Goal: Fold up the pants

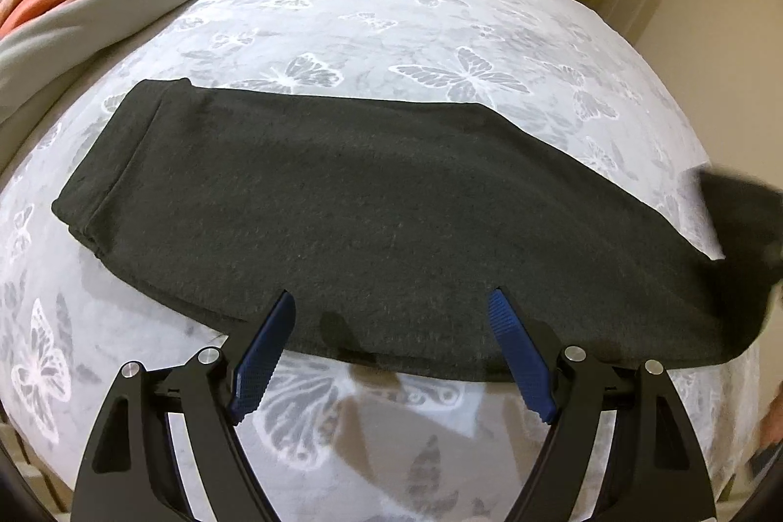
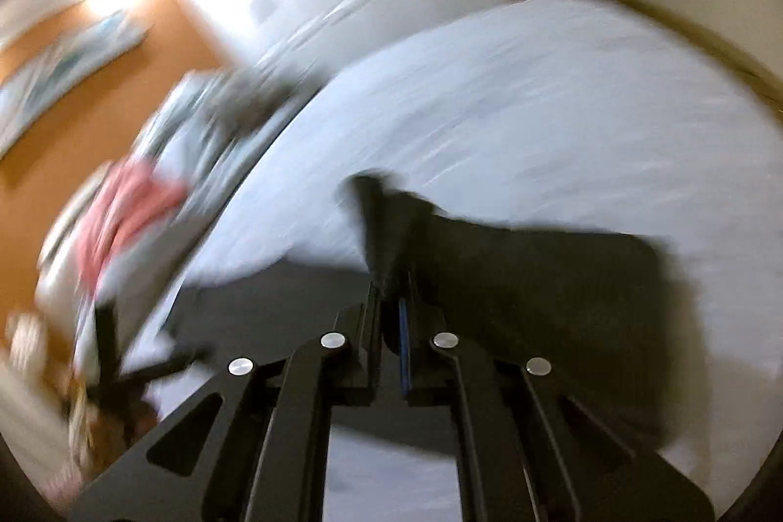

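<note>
Nearest, the left gripper (image 1: 391,311) hangs with its blue ribbed pads (image 1: 521,358) wide apart and empty, over the near edge of the dark charcoal knit pants (image 1: 352,199). These lie doubled lengthwise across the white butterfly-print bed cover (image 1: 401,13), near its front edge. The right gripper (image 2: 391,302) is clamped narrow on a raised end of the pants. Judgement: soft, light, limp fabric; grip hems or corners. No legible labels or writing.

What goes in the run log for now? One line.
left gripper: open, above pants | right gripper: shut on pants | bed
</note>
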The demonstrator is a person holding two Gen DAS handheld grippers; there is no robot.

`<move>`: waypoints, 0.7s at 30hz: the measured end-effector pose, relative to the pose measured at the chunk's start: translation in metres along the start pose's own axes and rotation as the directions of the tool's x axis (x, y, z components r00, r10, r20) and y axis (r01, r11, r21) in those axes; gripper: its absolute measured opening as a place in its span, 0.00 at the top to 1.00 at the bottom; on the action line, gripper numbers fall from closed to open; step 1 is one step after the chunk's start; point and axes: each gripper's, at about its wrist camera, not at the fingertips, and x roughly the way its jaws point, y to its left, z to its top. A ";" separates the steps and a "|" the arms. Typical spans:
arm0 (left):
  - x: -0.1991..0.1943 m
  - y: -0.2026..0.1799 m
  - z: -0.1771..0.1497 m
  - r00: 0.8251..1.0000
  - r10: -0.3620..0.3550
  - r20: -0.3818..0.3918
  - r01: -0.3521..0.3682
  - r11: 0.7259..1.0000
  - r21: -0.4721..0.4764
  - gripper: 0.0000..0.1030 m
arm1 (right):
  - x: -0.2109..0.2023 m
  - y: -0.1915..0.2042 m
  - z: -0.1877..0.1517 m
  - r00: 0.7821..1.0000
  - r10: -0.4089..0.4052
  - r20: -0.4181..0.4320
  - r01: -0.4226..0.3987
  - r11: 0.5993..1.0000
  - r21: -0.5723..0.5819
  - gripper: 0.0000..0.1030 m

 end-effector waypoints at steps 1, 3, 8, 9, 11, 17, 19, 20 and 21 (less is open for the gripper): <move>0.000 0.000 0.000 1.000 0.001 0.000 -0.001 1.000 0.004 0.24 | 0.018 0.015 -0.008 0.998 -0.030 -0.054 0.027 0.998 -0.052 0.91; -0.002 -0.001 -0.002 1.000 -0.003 -0.002 0.003 1.000 0.022 0.24 | 0.042 0.038 -0.022 0.986 -0.121 -0.116 0.103 0.983 -0.151 0.88; -0.005 0.005 -0.007 1.000 -0.014 -0.012 0.014 0.999 0.052 0.24 | -0.005 0.037 -0.015 0.976 -0.212 0.049 0.217 0.962 -0.168 0.38; -0.005 0.005 -0.008 1.000 -0.011 -0.014 0.012 0.998 0.055 0.24 | -0.017 0.031 -0.014 0.972 -0.218 0.086 0.229 0.961 -0.155 0.34; -0.005 0.009 -0.009 1.000 -0.005 -0.019 0.006 0.999 0.047 0.24 | -0.028 0.022 -0.011 0.967 -0.241 0.079 0.251 0.954 -0.162 0.34; -0.006 0.014 -0.006 0.996 -0.080 -0.047 0.078 0.996 -0.032 0.24 | 0.010 0.072 -0.041 0.975 -0.220 0.035 0.214 0.880 -0.424 0.30; -0.008 0.012 -0.005 0.996 -0.078 -0.034 0.077 0.996 -0.037 0.24 | 0.037 0.093 -0.055 0.972 -0.233 0.017 0.207 0.827 -0.522 0.30; -0.009 0.010 -0.005 0.997 -0.074 -0.026 0.073 0.997 -0.033 0.24 | 0.050 0.097 -0.060 0.969 -0.248 -0.006 0.205 0.813 -0.545 0.30; -0.010 0.008 -0.004 0.998 -0.066 -0.017 0.065 0.998 -0.027 0.24 | 0.067 0.098 -0.064 0.963 -0.264 -0.050 0.192 0.807 -0.559 0.32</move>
